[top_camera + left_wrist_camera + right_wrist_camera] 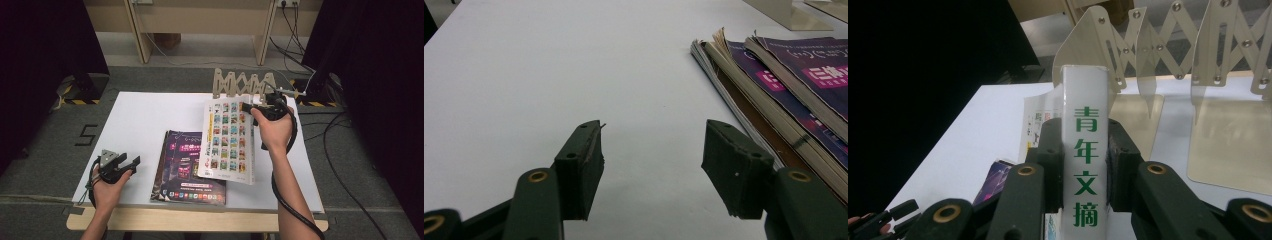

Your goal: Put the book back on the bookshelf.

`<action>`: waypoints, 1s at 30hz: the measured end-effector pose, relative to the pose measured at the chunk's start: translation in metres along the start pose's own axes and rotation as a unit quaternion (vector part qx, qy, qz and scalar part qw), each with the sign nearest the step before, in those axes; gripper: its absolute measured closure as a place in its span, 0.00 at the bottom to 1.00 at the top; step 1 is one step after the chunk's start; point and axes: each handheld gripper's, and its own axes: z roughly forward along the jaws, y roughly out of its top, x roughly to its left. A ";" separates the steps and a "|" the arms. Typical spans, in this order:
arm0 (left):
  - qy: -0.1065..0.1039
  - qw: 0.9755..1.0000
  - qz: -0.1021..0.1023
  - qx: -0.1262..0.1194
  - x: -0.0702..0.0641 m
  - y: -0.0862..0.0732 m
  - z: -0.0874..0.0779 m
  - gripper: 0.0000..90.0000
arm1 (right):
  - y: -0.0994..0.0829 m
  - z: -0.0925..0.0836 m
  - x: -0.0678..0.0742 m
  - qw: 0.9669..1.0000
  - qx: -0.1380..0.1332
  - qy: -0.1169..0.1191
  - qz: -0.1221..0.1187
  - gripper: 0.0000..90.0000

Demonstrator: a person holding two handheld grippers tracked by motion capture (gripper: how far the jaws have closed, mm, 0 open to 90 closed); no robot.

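Note:
My right gripper (248,107) is shut on the spine of a white magazine (227,141) and holds it lifted and tilted over the table. In the right gripper view the white spine with green characters (1085,150) stands clamped between the jaws. Under it a stack of purple-covered magazines (187,170) lies flat near the table's front edge. My left gripper (131,163) rests open on the white tabletop, left of the stack, with nothing between its fingers (583,165). The stack's page edges (769,105) lie just to its right.
A beige accordion-style book rack (243,85) stands at the back of the white table (145,120); its metal dividers (1143,55) rise just behind the held magazine. Cables (345,150) run over the grey floor to the right. Dark curtains flank both sides.

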 end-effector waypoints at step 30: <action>0.001 1.000 0.001 0.002 0.000 0.000 0.000 0.45 | 0.016 -0.026 -0.013 0.999 -0.042 -0.019 0.006 0.83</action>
